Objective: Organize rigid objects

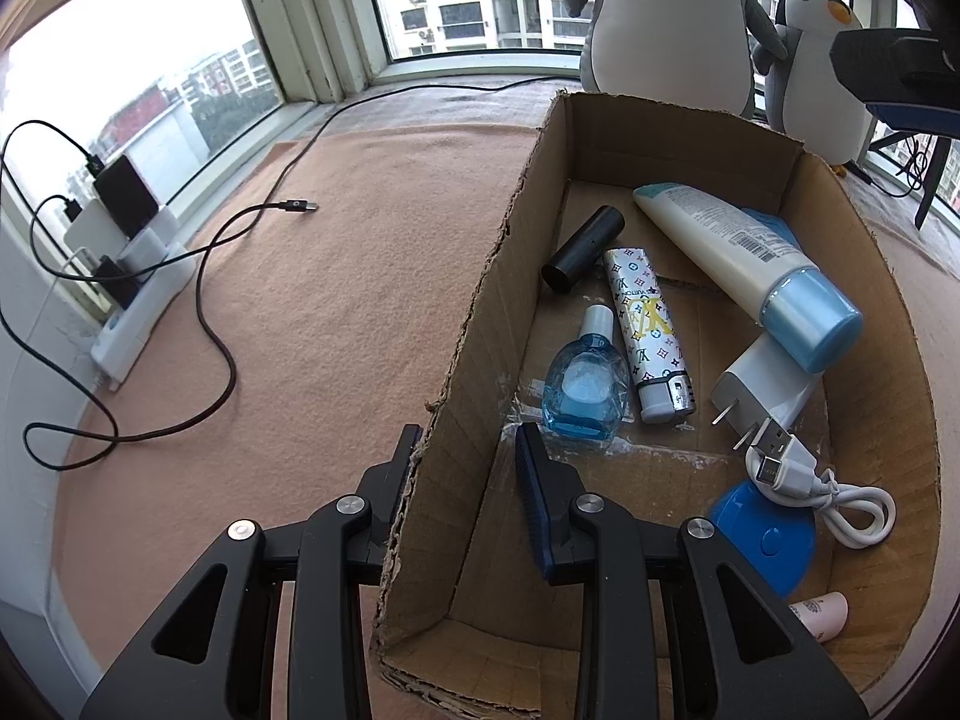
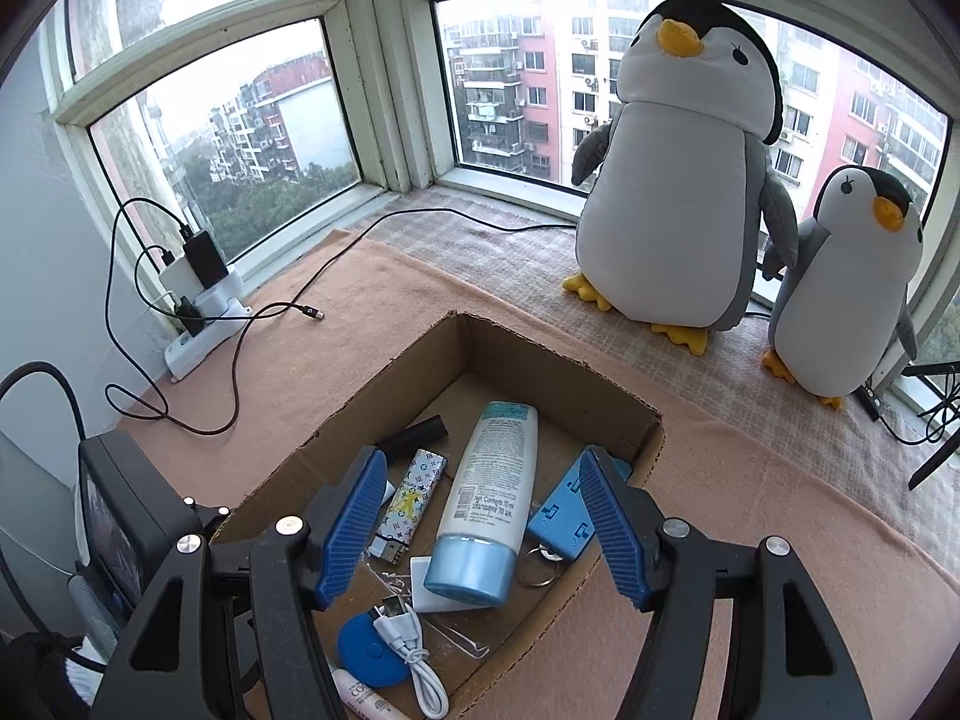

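An open cardboard box (image 1: 480,324) (image 2: 336,438) sits on the peach cloth. Inside lie a white tube with a blue cap (image 1: 732,258) (image 2: 489,480), a patterned lighter (image 1: 645,324) (image 2: 414,495), a black cylinder (image 1: 585,246), a blue dropper bottle (image 1: 585,390), a white plug (image 1: 762,390), a white USB cable (image 1: 840,492), a blue disc (image 1: 762,540) and a blue key tag (image 2: 561,516). My left gripper (image 1: 468,435) straddles the box's left wall, one finger outside and one inside, closed onto it. Held above the box, my right gripper (image 2: 480,456) is open and empty.
Two plush penguins (image 2: 678,180) (image 2: 846,276) stand by the window at the back right. A white power strip (image 1: 144,294) with chargers sits at the left wall. A black cable (image 1: 216,312) trails over the peach cloth (image 1: 336,300) left of the box.
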### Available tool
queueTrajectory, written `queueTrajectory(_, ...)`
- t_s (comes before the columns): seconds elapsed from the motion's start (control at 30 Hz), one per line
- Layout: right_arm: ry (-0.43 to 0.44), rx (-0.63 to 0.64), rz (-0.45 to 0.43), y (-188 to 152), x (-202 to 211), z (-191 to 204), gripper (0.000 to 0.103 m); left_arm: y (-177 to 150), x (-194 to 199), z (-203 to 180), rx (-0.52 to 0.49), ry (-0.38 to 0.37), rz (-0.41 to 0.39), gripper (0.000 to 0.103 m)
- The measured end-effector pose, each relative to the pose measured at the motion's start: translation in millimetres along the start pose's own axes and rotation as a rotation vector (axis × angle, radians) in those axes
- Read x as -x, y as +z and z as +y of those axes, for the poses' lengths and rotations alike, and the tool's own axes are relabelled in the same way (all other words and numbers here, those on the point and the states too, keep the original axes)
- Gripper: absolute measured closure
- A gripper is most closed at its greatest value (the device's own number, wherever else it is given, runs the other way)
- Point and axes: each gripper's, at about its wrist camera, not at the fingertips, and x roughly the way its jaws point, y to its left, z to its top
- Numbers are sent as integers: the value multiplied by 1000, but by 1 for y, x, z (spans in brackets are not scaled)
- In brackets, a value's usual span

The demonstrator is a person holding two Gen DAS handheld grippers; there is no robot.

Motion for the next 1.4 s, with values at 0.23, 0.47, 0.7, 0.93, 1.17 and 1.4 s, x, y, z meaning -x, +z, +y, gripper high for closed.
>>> queueTrajectory(0.23,-16,-2,-3,-10,15,-2,39,2,0,1,-5,2,3,75)
queueTrajectory(0.47,-39,-20,-18,-24,39,-5,35,8,11,4,0,-3,-23,72)
queueTrajectory(0.7,-61,-37,-60,-37,73,0,33,12,38,3,-6,-16,-78,72)
queueTrajectory(0.93,-71,-64,-112,-43,118,3,28,19,88,3,-15,-68,-152,72)
queueTrajectory(1.17,-108,-81,-146,-48,155,6,23,22,142,0,-49,-115,-221,50)
queueTrajectory(1.4,-151,-117,-168,-69,167,3,22,15,174,-3,-56,-138,-245,34)
